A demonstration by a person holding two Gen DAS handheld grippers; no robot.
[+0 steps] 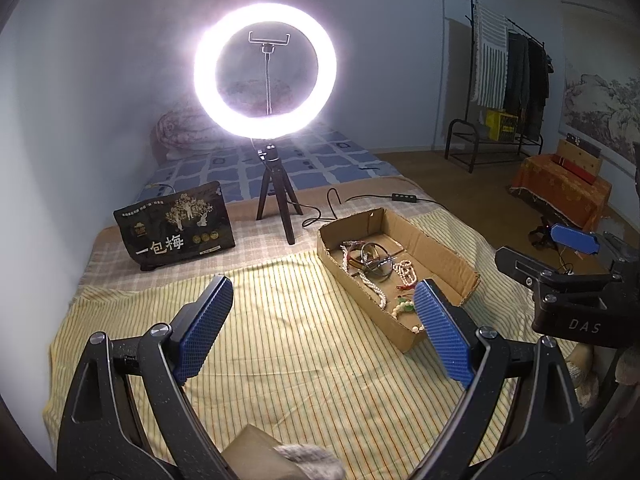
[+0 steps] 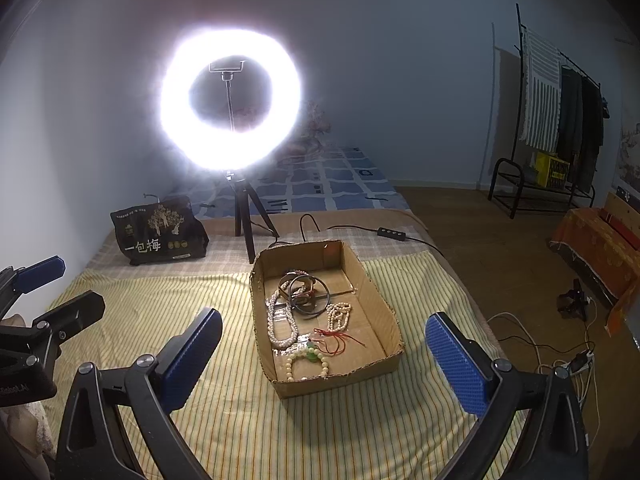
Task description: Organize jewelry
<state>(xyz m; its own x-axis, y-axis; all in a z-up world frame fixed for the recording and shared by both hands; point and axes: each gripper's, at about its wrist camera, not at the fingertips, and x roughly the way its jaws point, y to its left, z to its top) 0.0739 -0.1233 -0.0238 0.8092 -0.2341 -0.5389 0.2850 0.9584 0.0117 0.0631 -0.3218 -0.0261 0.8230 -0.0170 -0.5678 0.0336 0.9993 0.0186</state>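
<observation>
A shallow cardboard box point(image 1: 436, 246) point(image 2: 372, 292) lies on the striped cloth and holds the jewelry: pearl strands point(image 2: 280, 328), dark bangles point(image 2: 306, 292) point(image 1: 370, 258), a red cord point(image 2: 340, 338), and a pale bead bracelet with a green bead point(image 2: 308, 358) point(image 1: 402, 306). My left gripper point(image 1: 322, 312) hovers open over the cloth, left of the box's near end, with nothing between its pads. My right gripper point(image 2: 324, 350) hangs open above the box's near end, also holding nothing. Each gripper shows at the edge of the other's view.
A lit ring light point(image 1: 265, 72) on a small tripod point(image 1: 276, 204) stands behind the box, its cable point(image 2: 360, 232) trailing right. A dark snack bag point(image 1: 174, 226) sits at the back left. Off the bed's right edge are floor cables point(image 2: 560, 344) and a clothes rack point(image 1: 504, 80).
</observation>
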